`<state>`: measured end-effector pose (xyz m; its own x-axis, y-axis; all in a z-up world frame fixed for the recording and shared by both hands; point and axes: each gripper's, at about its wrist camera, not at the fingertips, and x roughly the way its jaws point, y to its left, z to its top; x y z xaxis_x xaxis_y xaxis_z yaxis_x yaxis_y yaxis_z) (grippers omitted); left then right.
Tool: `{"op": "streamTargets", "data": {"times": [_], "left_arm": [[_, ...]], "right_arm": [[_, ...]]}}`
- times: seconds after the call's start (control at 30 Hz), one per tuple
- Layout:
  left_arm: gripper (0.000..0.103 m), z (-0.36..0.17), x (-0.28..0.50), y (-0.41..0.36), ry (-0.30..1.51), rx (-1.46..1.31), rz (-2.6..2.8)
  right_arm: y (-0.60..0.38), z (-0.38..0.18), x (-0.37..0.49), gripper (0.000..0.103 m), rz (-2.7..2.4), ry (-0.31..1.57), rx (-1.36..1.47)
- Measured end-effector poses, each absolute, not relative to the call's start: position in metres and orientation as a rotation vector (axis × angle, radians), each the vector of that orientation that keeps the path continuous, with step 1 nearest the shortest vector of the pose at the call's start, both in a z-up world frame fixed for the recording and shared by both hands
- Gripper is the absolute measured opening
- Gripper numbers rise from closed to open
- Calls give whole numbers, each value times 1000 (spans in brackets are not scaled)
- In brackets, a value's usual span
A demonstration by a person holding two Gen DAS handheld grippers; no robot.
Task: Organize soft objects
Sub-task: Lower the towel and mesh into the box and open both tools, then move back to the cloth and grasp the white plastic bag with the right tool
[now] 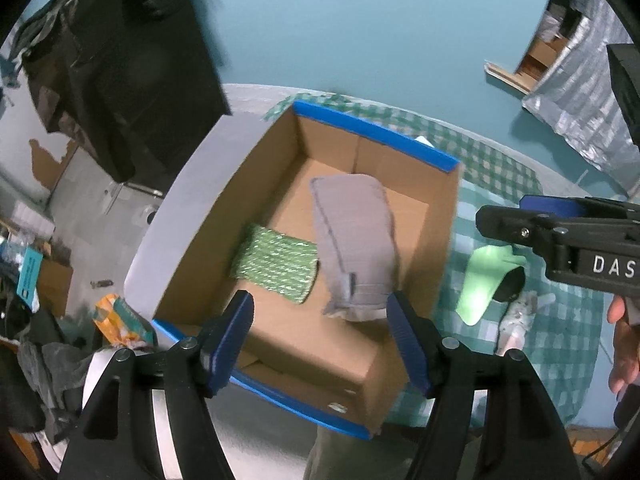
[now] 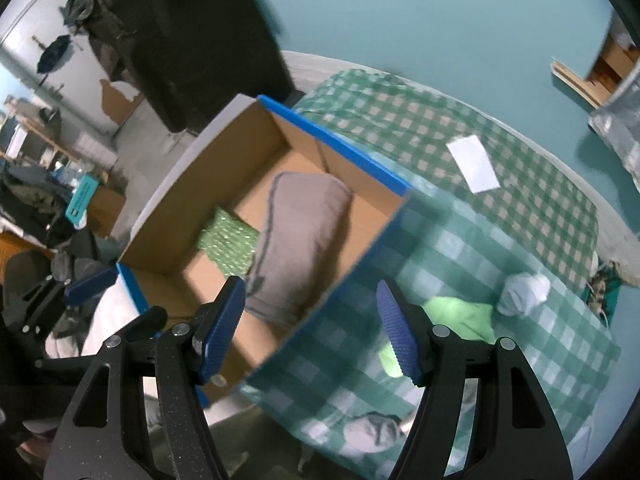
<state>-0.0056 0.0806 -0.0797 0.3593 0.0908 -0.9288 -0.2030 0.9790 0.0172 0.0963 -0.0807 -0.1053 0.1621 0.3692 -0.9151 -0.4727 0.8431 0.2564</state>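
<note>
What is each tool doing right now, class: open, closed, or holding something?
Left tool: open, holding nothing, above the cardboard box; the grey cloth is already in the box.
Right tool: open, empty.

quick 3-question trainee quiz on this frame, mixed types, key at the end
1. True or false: the left gripper is clamped on the grey cloth.
2. What lies beside the grey cloth in the cardboard box? A) green patterned roll B) white paper C) lime green item
3. Fill in: the lime green item lies on the ____ tablecloth.

Key: 1 false, its fingers are spread apart; 2 A, the green patterned roll; 3 green checkered.
</note>
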Motion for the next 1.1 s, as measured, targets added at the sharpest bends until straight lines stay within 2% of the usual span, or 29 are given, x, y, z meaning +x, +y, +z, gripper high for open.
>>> {"op": "streamTargets", "data": {"times": [0.63,1.1], "left_arm": [[71,-76,-1,3,1194,26,19],[71,-97,1,-58,1238,121,-105]], "right_arm": [[-200,-109,94,70,408,1287,10],[-249,-133,80,70,314,1336,86]]}}
